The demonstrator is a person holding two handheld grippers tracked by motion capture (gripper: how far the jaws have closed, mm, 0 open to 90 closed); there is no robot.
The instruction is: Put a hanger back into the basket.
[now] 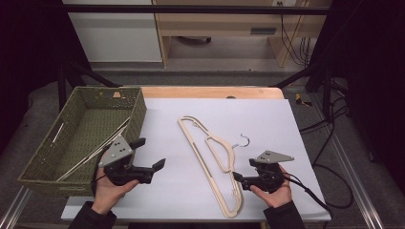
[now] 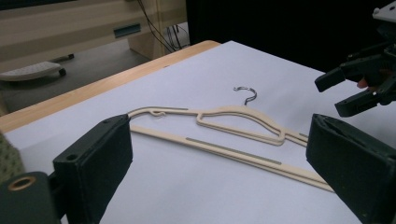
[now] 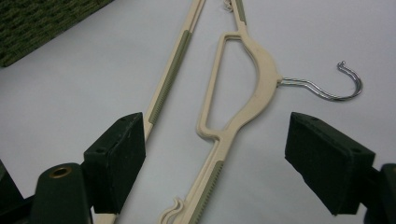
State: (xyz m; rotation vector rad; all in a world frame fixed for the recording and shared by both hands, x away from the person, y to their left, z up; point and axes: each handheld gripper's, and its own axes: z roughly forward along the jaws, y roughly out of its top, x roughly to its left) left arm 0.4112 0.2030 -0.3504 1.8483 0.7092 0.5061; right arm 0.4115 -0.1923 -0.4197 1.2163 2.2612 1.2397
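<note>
Sitting at far left on the table [image 1: 210, 91]: green woven basket [image 1: 43, 164], with pale thin rods lying inside, likely another hanger, too thin to tell.

Hovering just right of the basket: left gripper [image 1: 150, 153], jaws spread wide, gripping nothing, pointing right toward the hanger. Seeing white sheet [image 2: 196, 186] between the jaws in the left gripper view, hanger lying ahead, not touching.

Lying flat mid-sheet: cream plastic hanger [image 1: 210, 160], long bar running from upper left to lower right, metal hook [image 1: 244, 140] pointing right.

Hovering at the hanger's lower right end: right gripper [image 1: 239, 177], jaws released, pointing left, tips just beside the hanger. Straddling the hanger's shoulder [image 3: 219, 163] in the right gripper view, pads standing apart from it on both sides, not pressing. Trailing off right: black cable [image 1: 315, 198].
</note>
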